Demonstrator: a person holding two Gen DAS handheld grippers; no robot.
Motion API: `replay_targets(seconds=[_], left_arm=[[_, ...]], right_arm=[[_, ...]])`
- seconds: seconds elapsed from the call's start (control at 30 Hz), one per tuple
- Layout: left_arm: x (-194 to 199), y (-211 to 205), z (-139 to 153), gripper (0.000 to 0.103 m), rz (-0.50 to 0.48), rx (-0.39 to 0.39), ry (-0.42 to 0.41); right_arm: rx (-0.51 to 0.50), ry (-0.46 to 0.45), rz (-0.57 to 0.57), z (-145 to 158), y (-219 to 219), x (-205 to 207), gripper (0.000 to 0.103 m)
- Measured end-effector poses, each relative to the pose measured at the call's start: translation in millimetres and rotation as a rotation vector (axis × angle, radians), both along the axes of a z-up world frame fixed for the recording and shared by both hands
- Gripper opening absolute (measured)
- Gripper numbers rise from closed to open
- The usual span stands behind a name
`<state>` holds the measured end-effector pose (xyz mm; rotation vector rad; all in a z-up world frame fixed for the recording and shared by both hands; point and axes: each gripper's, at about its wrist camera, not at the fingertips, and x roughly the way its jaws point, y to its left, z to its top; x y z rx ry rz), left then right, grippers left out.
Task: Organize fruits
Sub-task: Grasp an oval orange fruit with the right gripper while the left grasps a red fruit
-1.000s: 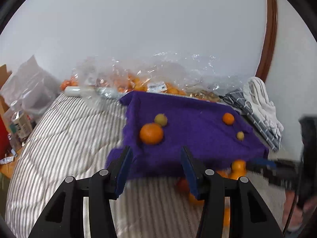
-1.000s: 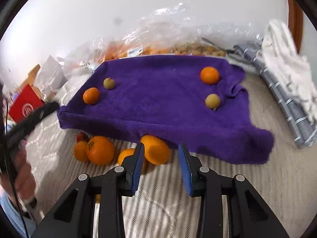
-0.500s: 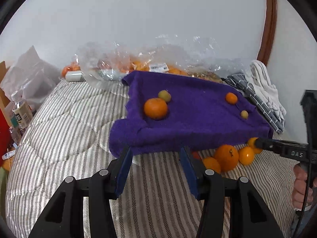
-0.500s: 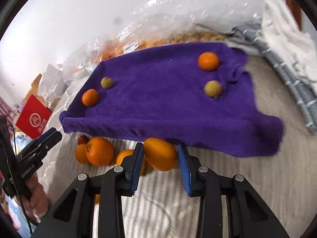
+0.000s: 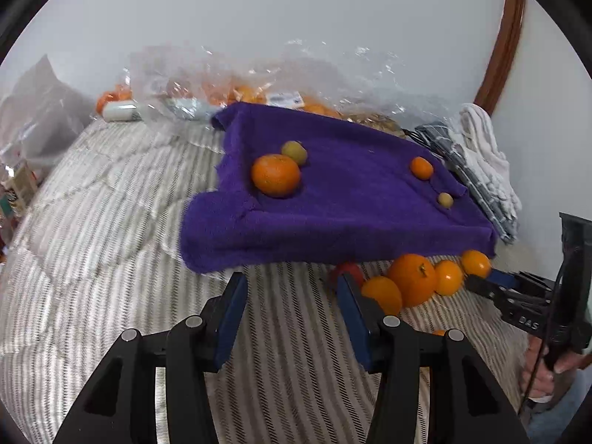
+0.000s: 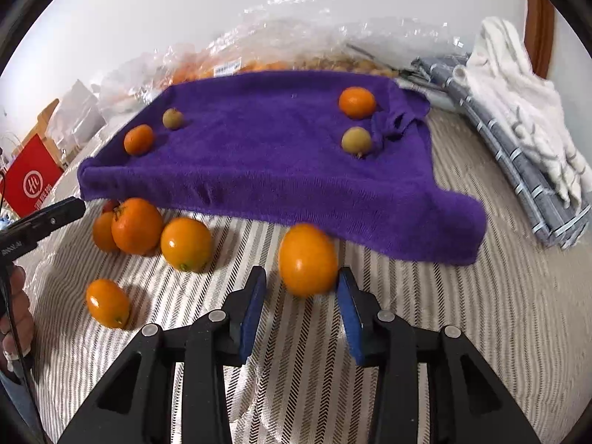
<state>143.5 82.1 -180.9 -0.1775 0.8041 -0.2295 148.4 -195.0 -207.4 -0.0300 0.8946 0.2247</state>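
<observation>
A purple towel (image 6: 259,155) lies on the striped quilt with two orange and two yellow-green fruits on it. An oval orange fruit (image 6: 307,259) rests on the quilt at the towel's front edge, between the fingers of my right gripper (image 6: 300,277). The jaws are opening and the left pad stands clear of the fruit. Left of it lie a tomato-like orange (image 6: 137,225) and two smaller orange fruits (image 6: 186,243). My left gripper (image 5: 290,281) is open and holds nothing, just in front of the towel (image 5: 351,203), with the fruit cluster (image 5: 412,283) to its right.
Clear plastic bags of fruit (image 5: 259,85) line the wall behind the towel. Folded grey and white cloths (image 6: 518,140) lie at the right. A red box (image 6: 31,181) and clutter stand beyond the bed's left edge. The striped quilt (image 6: 425,333) spreads in front.
The right jaws were shut on the oval orange fruit and have now widened off it; that gripper sank toward the quilt. The left view tilted down, bringing the towel closer.
</observation>
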Motion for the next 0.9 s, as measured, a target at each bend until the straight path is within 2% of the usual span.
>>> replay_targets(seconds=[0.1,0.17,0.33,0.47,0.53,0.6,0.7,0.9], left_arm=[[0.7,-6.8,-2.9,0.048,-0.035,0.0,0.014],[1.6,-14.7,-5.7,0.048,-0.048,0.039,0.024],[7.3,-32.6,-6.0,0.046,-0.077,0.095,0.025],[16.6,-44.9,-9.1,0.046,-0.093,0.121,0.057],[16.7,-51.1,-8.5,0.046,-0.096,0.131,0.048],[15.9,-53.1,-10.0,0.046,-0.096,0.123,0.043],[16.8,-50.9,-11.0,0.031,-0.091,0.11,0.05],[13.3,-44.0,-8.3,0.029,-0.076,0.056,0.028]], right_arm=[[-0.002,-0.017,-0.003,-1.7,-0.9,-2.4,0.034],[0.001,-0.024,-0.014,-1.9,-2.2,-3.3,0.031],[0.036,-0.021,-0.024,-1.2,-6.1,-3.1,0.031],[0.03,-0.028,-0.029,0.7,-3.6,2.3,0.034],[0.024,-0.032,-0.032,1.2,-1.8,5.2,0.034],[0.021,-0.025,-0.029,-0.8,-0.5,7.0,0.032],[0.045,-0.035,-0.036,1.0,-4.8,5.5,0.032],[0.096,-0.055,-0.077,3.8,-15.9,1.2,0.032]])
